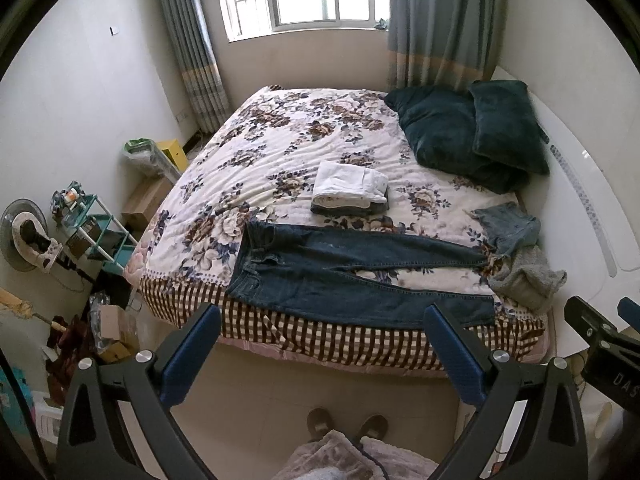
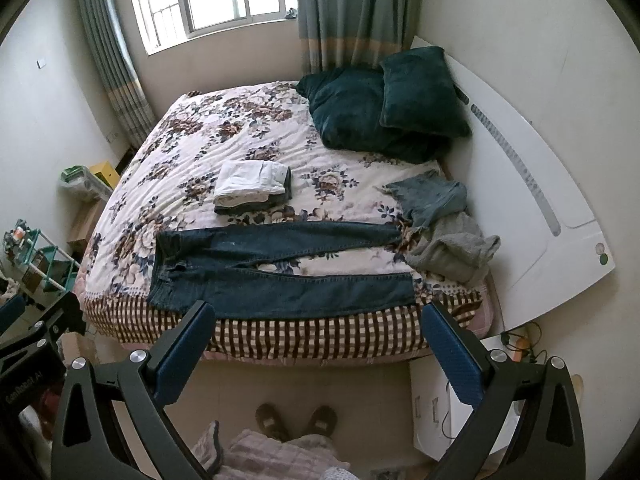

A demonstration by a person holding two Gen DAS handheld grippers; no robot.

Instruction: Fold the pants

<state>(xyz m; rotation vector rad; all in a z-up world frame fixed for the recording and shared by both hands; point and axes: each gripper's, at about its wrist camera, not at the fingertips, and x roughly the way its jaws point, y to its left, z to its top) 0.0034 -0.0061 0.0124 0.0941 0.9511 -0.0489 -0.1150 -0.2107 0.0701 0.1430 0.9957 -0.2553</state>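
Note:
Dark blue jeans [image 1: 340, 276] [image 2: 264, 276] lie spread flat along the near edge of the bed, waistband to the left, both legs stretching right with a gap between them. My left gripper [image 1: 322, 316] hangs open above the floor, short of the bed's edge, nothing between its blue-padded fingers. My right gripper [image 2: 320, 314] is likewise open and empty, held back from the jeans' near leg. Each gripper's black frame shows at the edge of the other's view.
A folded pile of white and dark garments [image 1: 350, 192] [image 2: 252, 188] rests mid-bed. Light denim shorts [image 2: 428, 198] and a grey fuzzy garment [image 2: 452, 252] sit at the right. Green pillows [image 2: 384, 108] lean by the white headboard [image 2: 540, 184]. A person's slippered feet [image 2: 296, 420] stand below. Clutter and a shelf [image 1: 96, 232] line the left floor.

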